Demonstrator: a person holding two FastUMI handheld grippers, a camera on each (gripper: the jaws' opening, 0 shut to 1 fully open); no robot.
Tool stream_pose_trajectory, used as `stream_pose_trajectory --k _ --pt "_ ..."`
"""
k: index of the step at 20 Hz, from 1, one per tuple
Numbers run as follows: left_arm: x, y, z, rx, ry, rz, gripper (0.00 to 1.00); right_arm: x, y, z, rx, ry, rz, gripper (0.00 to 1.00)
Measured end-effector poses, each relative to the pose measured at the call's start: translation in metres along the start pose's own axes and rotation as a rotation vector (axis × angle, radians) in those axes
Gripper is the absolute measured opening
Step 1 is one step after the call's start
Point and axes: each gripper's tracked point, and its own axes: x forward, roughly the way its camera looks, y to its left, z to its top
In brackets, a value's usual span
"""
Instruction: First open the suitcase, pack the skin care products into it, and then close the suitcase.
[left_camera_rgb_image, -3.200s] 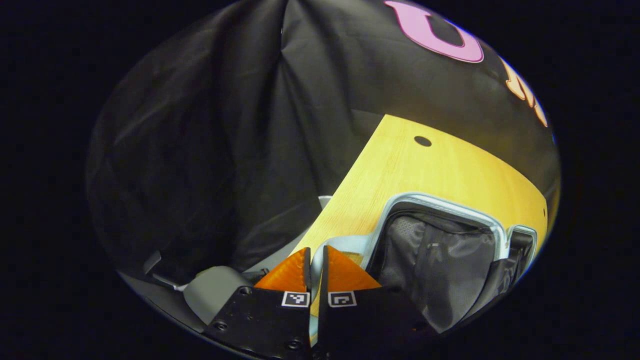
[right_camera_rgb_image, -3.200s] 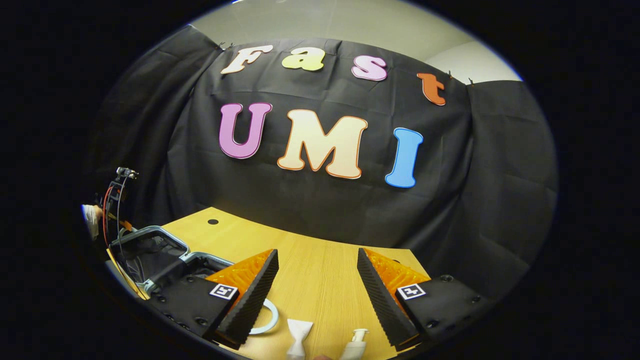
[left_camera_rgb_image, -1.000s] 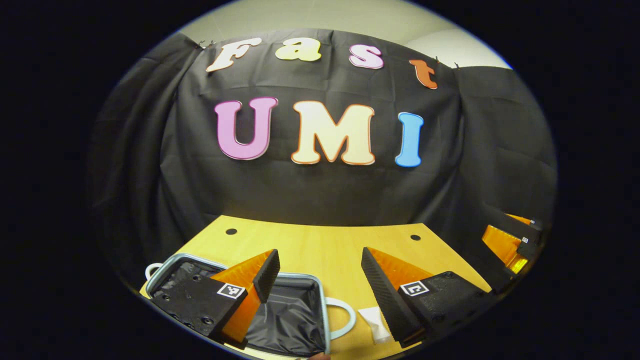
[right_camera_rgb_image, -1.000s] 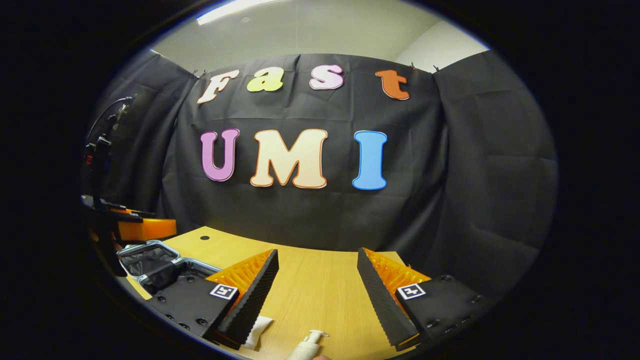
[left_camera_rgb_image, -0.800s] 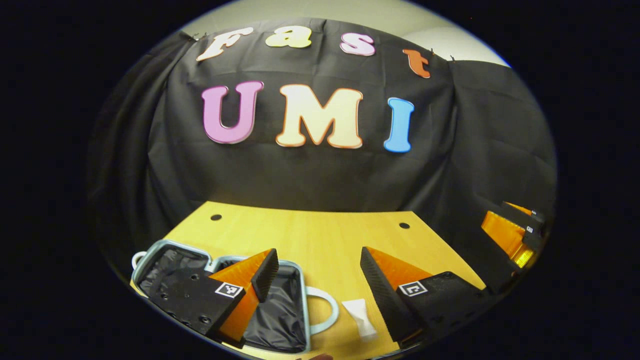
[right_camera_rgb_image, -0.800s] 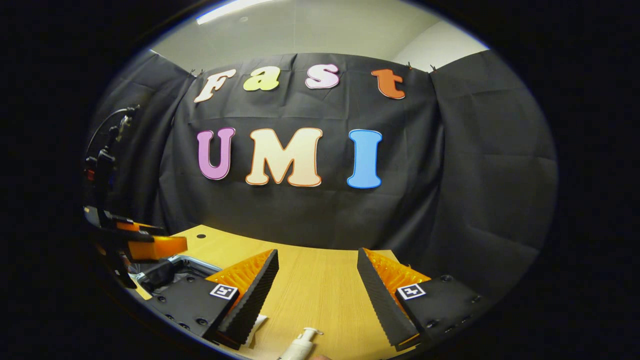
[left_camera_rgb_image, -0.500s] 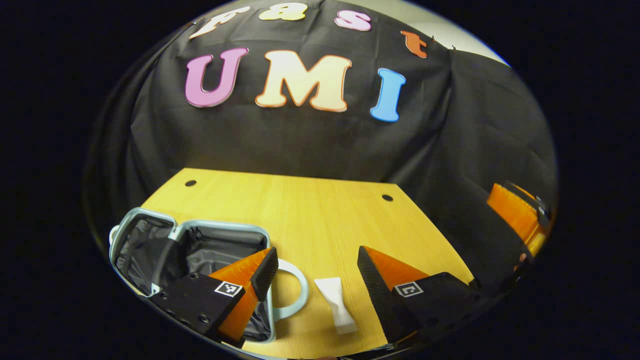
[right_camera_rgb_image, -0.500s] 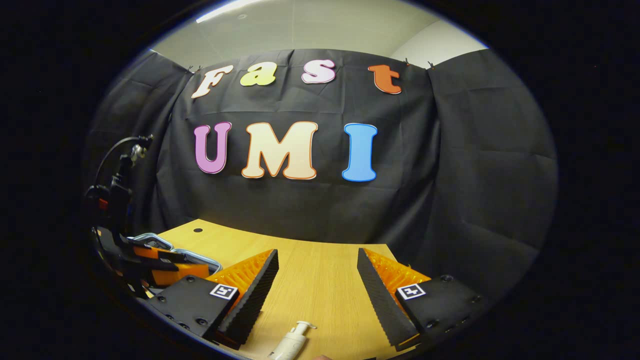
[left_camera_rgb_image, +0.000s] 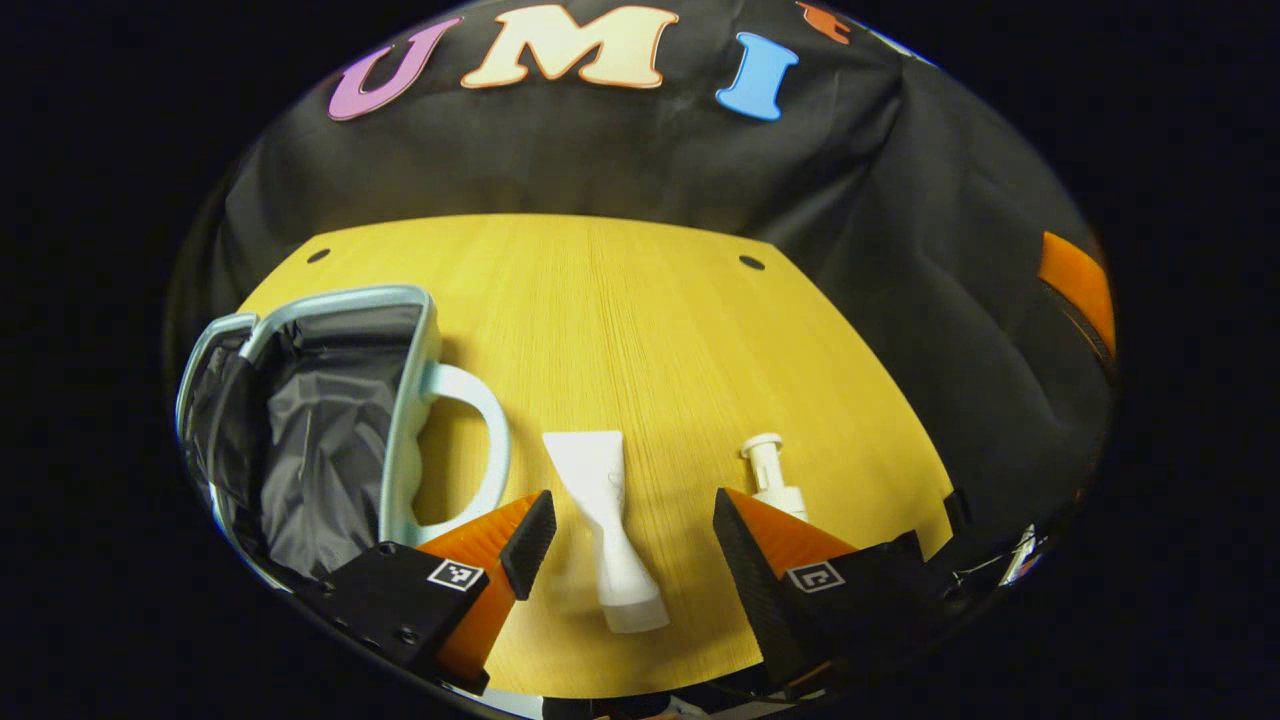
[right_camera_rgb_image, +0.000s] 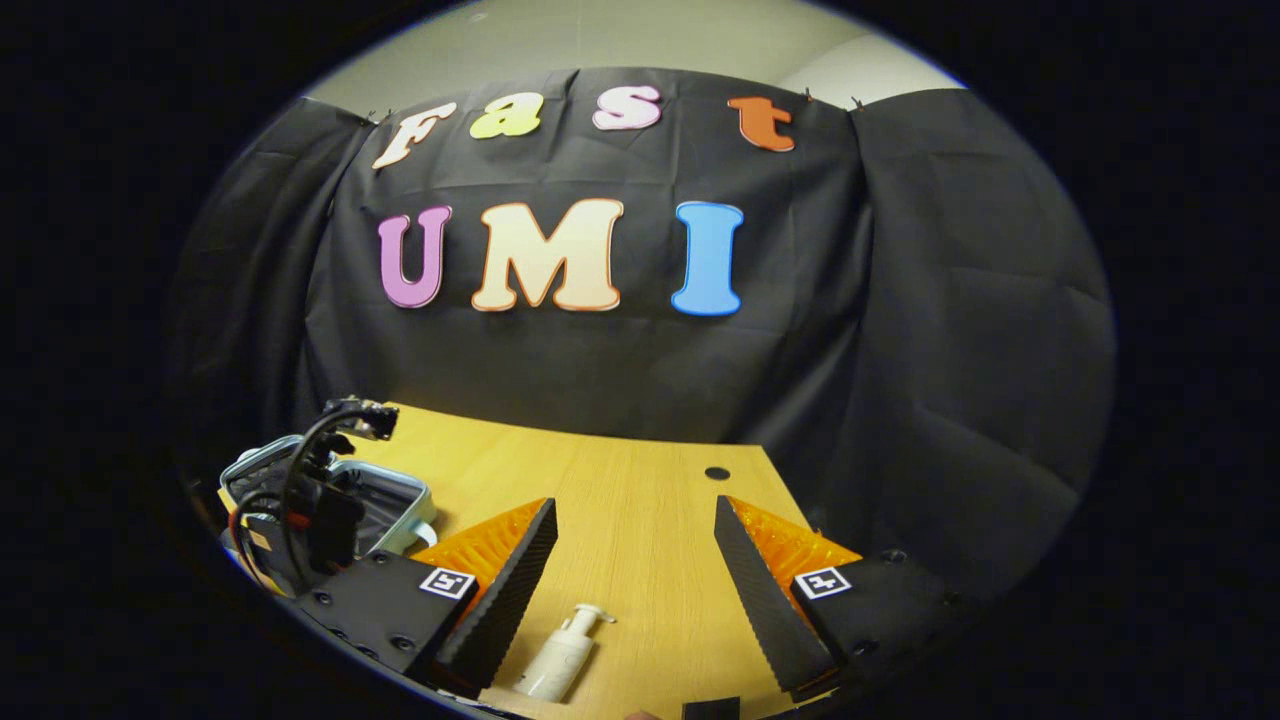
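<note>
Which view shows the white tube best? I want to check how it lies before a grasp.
The left gripper view: the white tube lies whole on the table, between the open left tongs. In the right gripper view I can make out a pump bottle, no tube.

The left gripper (left_camera_rgb_image: 625, 525) hangs over the near edge of a wooden table (left_camera_rgb_image: 640, 320) with its jaws spread wide and nothing between the fingers but air. Below the gap lies a white squeeze tube (left_camera_rgb_image: 605, 525), flat on the wood, its cap end toward the camera and its crimped end pointing away. Just beside the right finger (left_camera_rgb_image: 745, 540) lies a white pump bottle (left_camera_rgb_image: 775, 480), its lower part hidden behind that finger. At the left sits the open suitcase (left_camera_rgb_image: 330, 420), its pale blue rim framing a grey fabric lining, with a looped handle (left_camera_rgb_image: 480, 440) reaching toward the tube without touching it.
</note>
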Motion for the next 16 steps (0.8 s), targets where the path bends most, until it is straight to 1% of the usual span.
stream_pose_trajectory --k 3,5,7,8,9,10,11,12,13,14,16 --pt "0.014 0.001 -0.016 -0.021 0.035 0.011 0.93 0.007 0.007 -0.038 0.034 0.12 0.032 1.0" --pt "0.024 0.007 -0.024 -0.019 0.054 0.03 0.89 0.012 0.01 -0.057 0.051 0.176 0.043 1.0" --pt "0.033 0.011 -0.037 -0.024 0.084 0.046 0.88 0.015 0.015 -0.075 0.056 0.231 0.059 1.0" --pt "0.034 0.015 -0.04 -0.027 0.093 0.065 0.87 0.018 0.019 -0.084 0.06 0.26 0.07 1.0" --pt "0.035 0.018 -0.035 -0.012 0.071 0.065 0.83 0.02 0.022 -0.095 0.062 0.296 0.073 1.0" --pt "0.037 0.017 -0.036 -0.008 0.069 0.058 0.77 0.023 0.024 -0.104 0.069 0.324 0.075 0.99" --pt "0.038 0.02 -0.036 -0.008 0.073 0.072 0.7 0.025 0.026 -0.112 0.081 0.351 0.076 0.99" --pt "0.04 0.025 -0.036 -0.005 0.066 0.084 0.46 0.028 0.028 -0.122 0.093 0.379 0.078 0.99" --pt "0.04 0.026 -0.035 -0.016 0.063 0.087 0.43 0.031 0.031 -0.13 0.106 0.407 0.082 0.99" --pt "0.041 0.025 -0.034 -0.028 0.052 0.081 0.29 0.033 0.036 -0.14 0.118 0.438 0.085 0.99" --pt "0.04 0.026 -0.034 -0.023 0.054 0.071 0.25 0.038 0.044 -0.162 0.142 0.504 0.091 1.0"
